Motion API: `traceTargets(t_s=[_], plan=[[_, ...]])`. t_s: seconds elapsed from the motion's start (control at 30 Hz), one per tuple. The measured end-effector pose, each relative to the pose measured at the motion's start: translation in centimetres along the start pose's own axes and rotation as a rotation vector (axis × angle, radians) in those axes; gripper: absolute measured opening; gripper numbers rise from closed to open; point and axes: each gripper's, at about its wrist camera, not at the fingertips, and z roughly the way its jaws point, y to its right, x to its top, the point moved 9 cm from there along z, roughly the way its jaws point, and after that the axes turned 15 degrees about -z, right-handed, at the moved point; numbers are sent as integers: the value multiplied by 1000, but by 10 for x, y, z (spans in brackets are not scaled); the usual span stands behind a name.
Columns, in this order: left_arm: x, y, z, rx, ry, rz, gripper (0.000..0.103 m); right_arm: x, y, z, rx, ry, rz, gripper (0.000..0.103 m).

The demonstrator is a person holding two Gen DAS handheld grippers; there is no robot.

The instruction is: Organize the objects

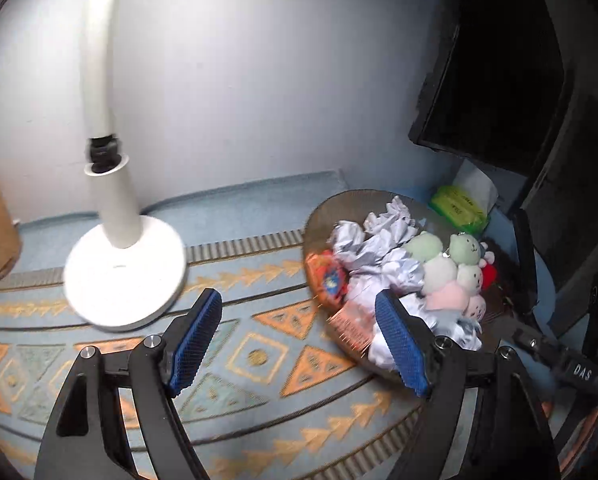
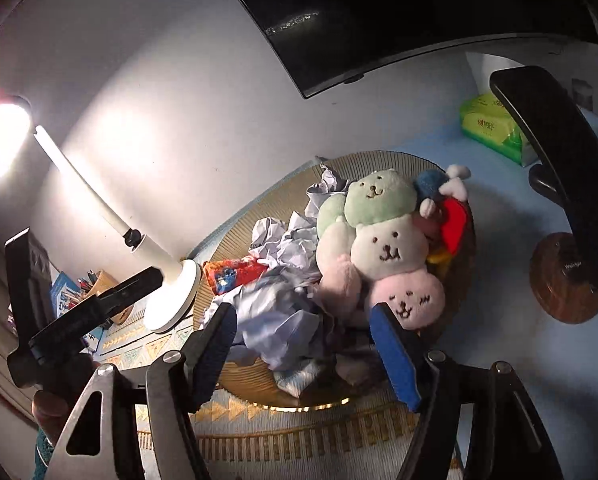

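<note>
A round woven tray (image 1: 339,206) (image 2: 387,160) holds crumpled white paper (image 1: 383,252) (image 2: 287,248), pastel plush bears (image 1: 447,264) (image 2: 383,240) and a red-orange snack packet (image 1: 329,280) (image 2: 231,272). My left gripper (image 1: 299,340) is open and empty above the patterned mat, its right finger over the tray's near edge. My right gripper (image 2: 303,352) is open and empty, hovering over the tray's near side above the paper; its right finger is next to the pink bear (image 2: 415,300). The left gripper's body shows in the right wrist view (image 2: 91,312).
A white desk lamp (image 1: 119,272) (image 2: 171,292) stands left of the tray on a blue-and-orange patterned mat (image 1: 259,356). A green tissue pack (image 1: 459,206) (image 2: 495,128) and dark monitor (image 1: 495,80) are behind. A pencil holder (image 2: 95,284) is far left. A black stand on a wooden disc (image 2: 567,276) is right.
</note>
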Motion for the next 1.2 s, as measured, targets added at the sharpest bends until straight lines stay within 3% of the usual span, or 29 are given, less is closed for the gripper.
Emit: traceTargets(t_s=[0.13,0.23,0.33,0.4,0.57,0.7,0.9,1.2], plan=[[-17,-59,-67,88,57,-41,78,-20,-13,-22,-25,0,-21,68],[-38,-103,-111,172,93,-67,78,-35,-34,-32,4,0,-39,68],[-77,-148,-139,285,92,-103,88,-55,-70,-33,41,-14,-69,68],[-104,-173,-147,337,104,-141,89,-76,-101,-25,82,-45,-83,68],[-131,-201,-137,367,75,-156,89,-125,-175,13,116,-158,-217,68],[-134,-210,-122,334,80,-214,89,-136,-204,33,29,-172,-355,68],[-130,-216,-113,376,115,-245,89,-142,-206,49,-79,-202,-426,68],[-140,-230,-94,449,9,-280,89,-146,-195,59,-145,-249,-402,68]])
